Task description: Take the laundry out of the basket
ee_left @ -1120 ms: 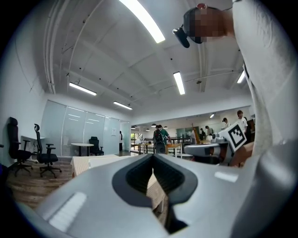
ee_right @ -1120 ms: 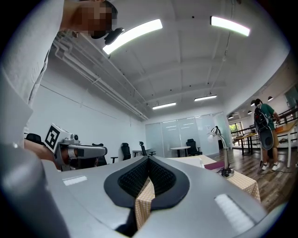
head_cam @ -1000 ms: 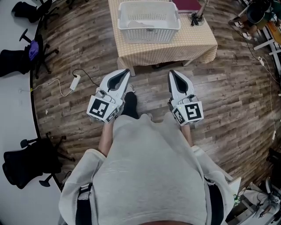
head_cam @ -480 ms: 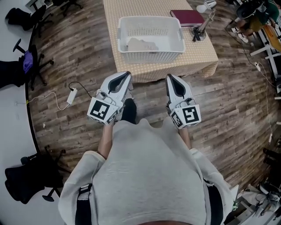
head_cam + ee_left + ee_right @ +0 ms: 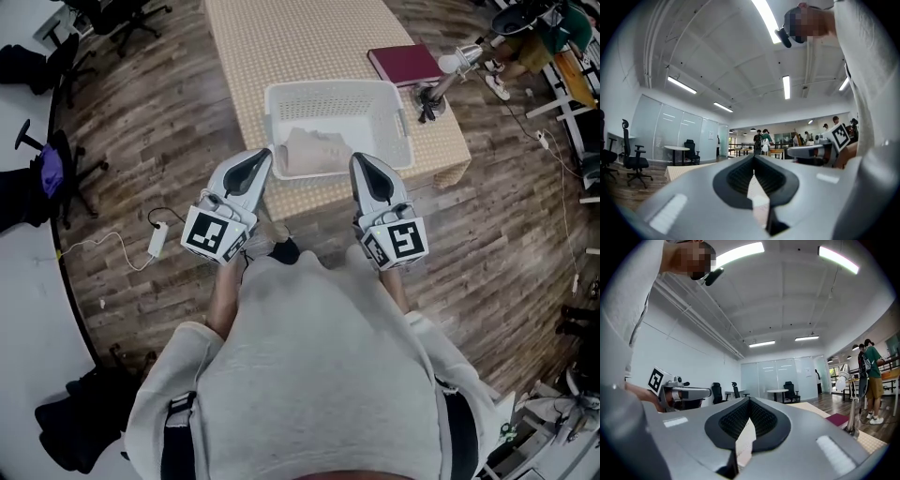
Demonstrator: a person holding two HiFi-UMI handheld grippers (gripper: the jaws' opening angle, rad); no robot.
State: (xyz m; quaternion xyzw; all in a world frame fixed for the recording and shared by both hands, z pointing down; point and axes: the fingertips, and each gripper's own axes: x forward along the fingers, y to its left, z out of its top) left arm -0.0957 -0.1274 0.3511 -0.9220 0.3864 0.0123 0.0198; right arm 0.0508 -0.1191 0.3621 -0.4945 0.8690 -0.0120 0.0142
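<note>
A second ago the basket (image 5: 404,131) lay well ahead of both grippers, near the top edge of the head view. It now sits just in front of them. The tip of the left gripper (image 5: 266,155) falls at the basket's near left corner. The tip of the right gripper (image 5: 355,158) falls over the basket's near wall. Whether either one touches the basket cannot be told. Both claws are pressed together as before, with nothing between them, as the left gripper view (image 5: 753,157) and the right gripper view (image 5: 749,401) show. The laundry (image 5: 310,150), a pale crumpled cloth, lies inside the basket towards its near side.

The basket stands on a table (image 5: 281,47) covered in a tan checked cloth, and more of that cloth now shows beyond the basket. A maroon book (image 5: 405,64) lies beyond the basket's right corner, and a desk lamp (image 5: 448,70) stands just right of the basket. Left of the basket, on the wood plank floor (image 5: 141,131), are black office chairs (image 5: 33,169) and a white cable (image 5: 157,239).
</note>
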